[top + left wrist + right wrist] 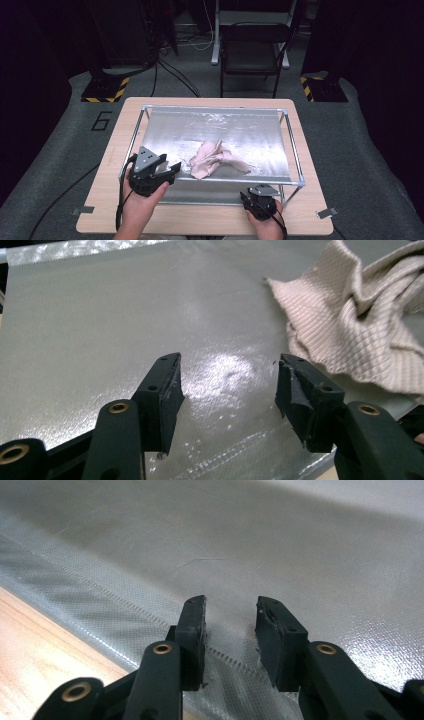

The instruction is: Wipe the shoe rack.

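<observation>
A crumpled beige waffle-weave cloth (215, 159) (350, 315) lies on a silvery sheet (215, 127) (100, 315) (300, 540) stretched in a metal frame (295, 150) on the wooden table (200, 220). My left gripper (170, 167) (227, 375) is at the frame's front left, just left of the cloth. Its jaws are open with nothing between them, and the cloth's edge lies close beyond the right-hand jaw. My right gripper (261, 189) (230, 612) sits at the sheet's front edge on the right. It is open over the stitched hem and apart from the cloth.
Bare table wood (30, 645) runs along the front of the frame. Beyond the table stand a black folding chair (250, 50) and two stand bases with yellow-black stripes (102, 92) (320, 87). A "6" (102, 121) is marked on the floor at the left.
</observation>
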